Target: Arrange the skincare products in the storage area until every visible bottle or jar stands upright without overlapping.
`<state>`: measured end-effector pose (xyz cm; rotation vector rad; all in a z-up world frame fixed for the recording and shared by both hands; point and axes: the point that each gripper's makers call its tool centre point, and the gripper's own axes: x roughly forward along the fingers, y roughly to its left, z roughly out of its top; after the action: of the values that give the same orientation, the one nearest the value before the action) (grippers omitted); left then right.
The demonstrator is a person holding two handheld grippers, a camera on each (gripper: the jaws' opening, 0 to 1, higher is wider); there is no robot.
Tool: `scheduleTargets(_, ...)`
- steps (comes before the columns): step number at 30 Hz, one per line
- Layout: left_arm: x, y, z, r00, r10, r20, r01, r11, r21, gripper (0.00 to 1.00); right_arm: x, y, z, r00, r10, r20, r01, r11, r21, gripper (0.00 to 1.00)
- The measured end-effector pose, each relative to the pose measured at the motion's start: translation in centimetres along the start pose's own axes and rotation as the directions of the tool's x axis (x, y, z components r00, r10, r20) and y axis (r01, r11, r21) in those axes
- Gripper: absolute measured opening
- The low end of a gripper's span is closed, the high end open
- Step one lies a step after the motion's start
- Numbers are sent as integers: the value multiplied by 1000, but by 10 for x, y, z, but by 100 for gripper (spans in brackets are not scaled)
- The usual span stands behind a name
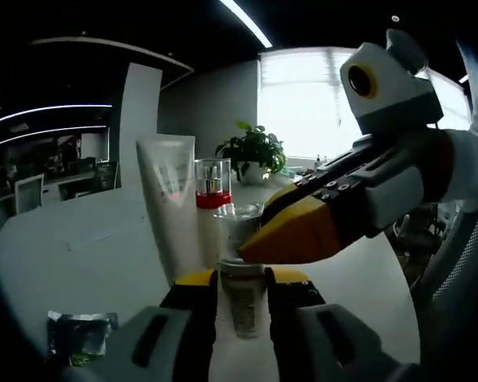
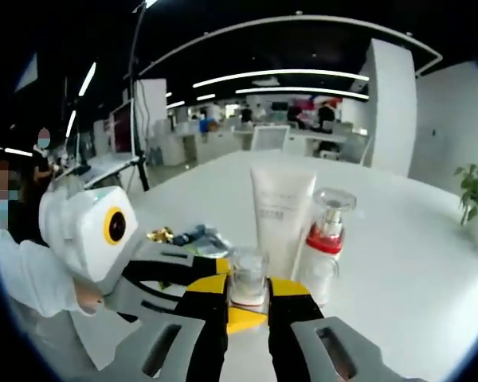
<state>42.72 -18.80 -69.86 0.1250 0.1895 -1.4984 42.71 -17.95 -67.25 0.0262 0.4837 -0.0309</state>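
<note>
Both grippers meeting on one small clear jar (image 1: pixel 240 239), upright on the white counter (image 1: pixel 88 231) just in front of the white tube (image 1: pixel 169 203) and the red-collared pump bottle (image 1: pixel 212 185). Left gripper (image 1: pixel 240 296) pinching the jar low on its body; right gripper (image 2: pixel 247 301) nipping it higher up, near the lid, yellow tips against the glass. Probably held at two heights to steady it while setting it down clear of its neighbours. Jar's base hidden behind the jaws; contents hard to make out. Crumpled sachets (image 2: pixel 193 236) lying nearby, blurred. Potted plant (image 1: pixel 253 150) behind.
</note>
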Motion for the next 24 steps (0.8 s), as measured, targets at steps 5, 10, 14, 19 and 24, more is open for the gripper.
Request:
scheduleTargets(5, -2, 9, -2, 999, 37, -7, -37, 999, -7, 18, 5, -2, 0, 1000, -23, 6, 23, 1000, -19, 9)
scheduleTargets(10, -2, 13, -4, 999, 51, -15, -51, 999, -14, 19, 8, -6, -2, 999, -36, -5, 36, 999, -24, 9)
scheduleTargets(14, -1, 14, -6, 998, 55, -20, -55, 998, -13, 18, 9, -9, -3, 999, -53, -10, 53, 998, -28, 9)
scheduleTargets(19, 1, 14, -8, 998, 57, -23, -58, 998, -17, 17, 14, -11, -8, 997, -66, -34, 65, 997, -45, 9)
scheduleTargets(24, 1, 15, -9, 998, 61, -24, -62, 998, -29, 15, 14, -12, -9, 996, -72, -44, 70, 997, -44, 9)
